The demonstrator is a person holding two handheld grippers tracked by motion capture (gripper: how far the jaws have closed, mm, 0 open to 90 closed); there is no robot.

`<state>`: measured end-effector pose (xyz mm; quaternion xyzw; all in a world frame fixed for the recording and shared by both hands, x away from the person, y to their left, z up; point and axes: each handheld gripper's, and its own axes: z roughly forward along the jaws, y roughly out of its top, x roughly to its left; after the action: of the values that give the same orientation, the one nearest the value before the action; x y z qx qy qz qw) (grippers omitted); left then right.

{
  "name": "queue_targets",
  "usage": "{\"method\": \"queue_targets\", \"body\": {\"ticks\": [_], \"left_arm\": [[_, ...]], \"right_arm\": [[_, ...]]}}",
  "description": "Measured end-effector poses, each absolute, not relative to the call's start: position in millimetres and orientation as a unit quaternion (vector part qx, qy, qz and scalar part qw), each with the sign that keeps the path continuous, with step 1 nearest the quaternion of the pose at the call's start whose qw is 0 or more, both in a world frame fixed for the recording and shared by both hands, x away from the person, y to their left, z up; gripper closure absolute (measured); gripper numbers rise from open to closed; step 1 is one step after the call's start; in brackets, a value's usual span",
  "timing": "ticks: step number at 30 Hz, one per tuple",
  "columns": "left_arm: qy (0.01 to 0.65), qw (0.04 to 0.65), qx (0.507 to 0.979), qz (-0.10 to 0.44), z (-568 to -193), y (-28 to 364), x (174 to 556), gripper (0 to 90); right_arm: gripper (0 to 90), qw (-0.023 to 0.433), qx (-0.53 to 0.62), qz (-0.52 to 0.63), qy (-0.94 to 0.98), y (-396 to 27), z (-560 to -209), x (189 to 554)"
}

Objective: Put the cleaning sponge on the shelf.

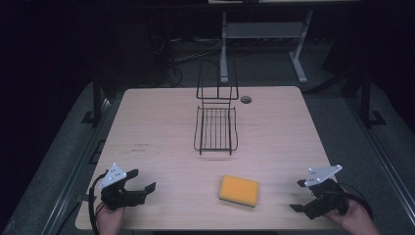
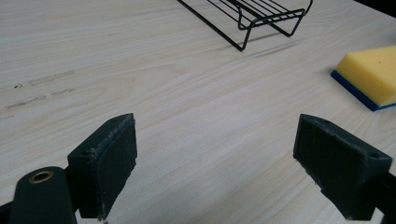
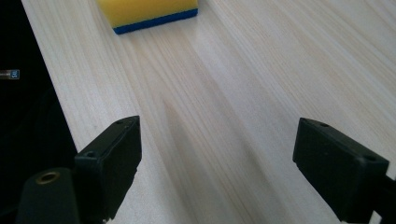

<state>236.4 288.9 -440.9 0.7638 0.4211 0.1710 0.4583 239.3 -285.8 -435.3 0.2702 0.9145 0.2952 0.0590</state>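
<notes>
A yellow sponge (image 1: 239, 190) with a blue underside lies flat on the wooden table (image 1: 161, 127), near the front edge between my two grippers. The sponge (image 2: 371, 74) sits at the right edge of the left gripper view, and the sponge (image 3: 147, 13) is at the top of the right gripper view. A black wire rack (image 1: 216, 126) with an upright back stands at the table's middle; its front edge (image 2: 247, 18) is in the left gripper view. My left gripper (image 1: 142, 181) rests open at the front left. My right gripper (image 1: 296, 196) is open at the front right. Both hold nothing.
A round cable hole (image 1: 245, 99) lies in the table top behind the rack. Beyond the table stand a white desk frame (image 1: 264, 34) and cables on a dark floor. A faint pencil mark (image 1: 141, 145) lies left of the rack.
</notes>
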Motion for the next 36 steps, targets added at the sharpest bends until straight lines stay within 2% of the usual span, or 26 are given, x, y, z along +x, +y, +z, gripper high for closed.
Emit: {"method": "queue_targets", "body": {"ticks": [36], "left_arm": [[0.418, 0.465, 0.761, 0.174, -438.1, 291.3, 232.2, 12.9]], "right_arm": [[14.4, 0.047, 0.218, 0.276, 0.935, -235.0, -427.2, 246.4]]}}
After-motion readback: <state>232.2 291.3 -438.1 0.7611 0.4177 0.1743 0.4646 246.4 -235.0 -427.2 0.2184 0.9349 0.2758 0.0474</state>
